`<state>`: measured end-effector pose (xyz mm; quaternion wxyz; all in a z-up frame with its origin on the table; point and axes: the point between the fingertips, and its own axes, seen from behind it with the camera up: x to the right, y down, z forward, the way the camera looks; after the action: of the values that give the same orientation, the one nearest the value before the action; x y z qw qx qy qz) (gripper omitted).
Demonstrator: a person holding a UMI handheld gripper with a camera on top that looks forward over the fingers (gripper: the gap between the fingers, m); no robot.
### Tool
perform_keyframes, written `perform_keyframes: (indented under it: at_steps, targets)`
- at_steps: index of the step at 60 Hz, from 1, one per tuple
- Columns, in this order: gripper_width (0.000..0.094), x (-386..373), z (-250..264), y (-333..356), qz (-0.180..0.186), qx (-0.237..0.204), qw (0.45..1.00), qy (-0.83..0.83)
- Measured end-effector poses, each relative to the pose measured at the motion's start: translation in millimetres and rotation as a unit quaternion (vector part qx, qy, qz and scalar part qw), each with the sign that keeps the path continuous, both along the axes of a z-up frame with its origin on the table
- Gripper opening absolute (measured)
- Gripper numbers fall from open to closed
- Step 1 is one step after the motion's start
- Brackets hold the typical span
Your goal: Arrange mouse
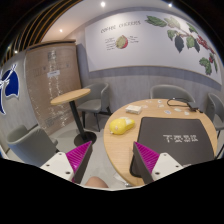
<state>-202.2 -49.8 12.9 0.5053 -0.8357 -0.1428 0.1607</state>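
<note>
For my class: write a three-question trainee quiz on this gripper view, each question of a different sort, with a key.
1. True or false: the gripper has its jaws shut on the yellow mouse.
2. The mouse lies on the round wooden table beside which dark item? A) black mat B) kettle C) book
3. Fill in: the mouse is ____ the jaws.

Key: 1 false, the jaws are open and empty; 2 A, the black mat; 3 beyond.

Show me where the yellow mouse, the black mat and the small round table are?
yellow mouse (120, 125), gripper view, middle of its top.
black mat (177, 135), gripper view, its flat centre.
small round table (70, 96), gripper view, its wooden top.
</note>
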Motion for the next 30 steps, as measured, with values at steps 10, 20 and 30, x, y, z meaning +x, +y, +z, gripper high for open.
perform_keyframes:
  at_steps: [10,20,30]
  targets:
    - [0.0840,-19,-8,52,-0.032,-0.018,0.999,-0.015]
    - [0.0847,-30,-23,102,-0.063,-0.043,0.996,-0.050]
    - [0.0797,-27,-29,136,-0.102,-0.044,0.991,-0.075]
